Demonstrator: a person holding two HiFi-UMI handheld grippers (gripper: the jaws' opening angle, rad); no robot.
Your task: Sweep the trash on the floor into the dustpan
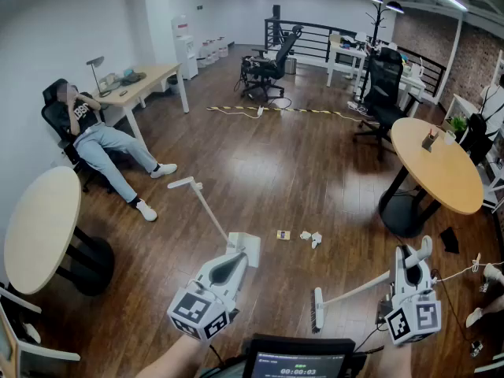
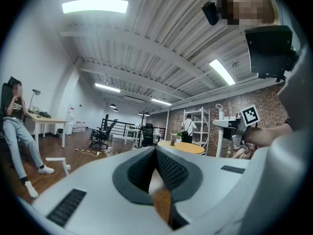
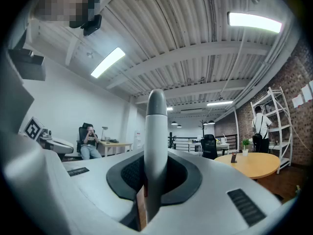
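Note:
Small trash lies on the wooden floor: crumpled white paper (image 1: 315, 239) and a small tan scrap (image 1: 283, 235). My left gripper (image 1: 236, 260) is shut at the rear edge of the white dustpan (image 1: 246, 246), whose long handle (image 1: 206, 208) slants away to the upper left. In the left gripper view the pads (image 2: 168, 170) meet, and only a thin white edge shows between them. My right gripper (image 1: 409, 262) is shut on the broom handle (image 3: 156, 131). The brush head (image 1: 317, 309) sits low to the left, and the handle's end (image 1: 425, 247) sticks out past the jaws.
A round table (image 1: 39, 227) stands at the left and another (image 1: 437, 164) at the right. A seated person (image 1: 102, 140) stretches legs out onto the floor at the left. Office chairs (image 1: 272, 65) and a floor cable (image 1: 260, 110) lie further back. A screen (image 1: 299, 362) sits at the bottom edge.

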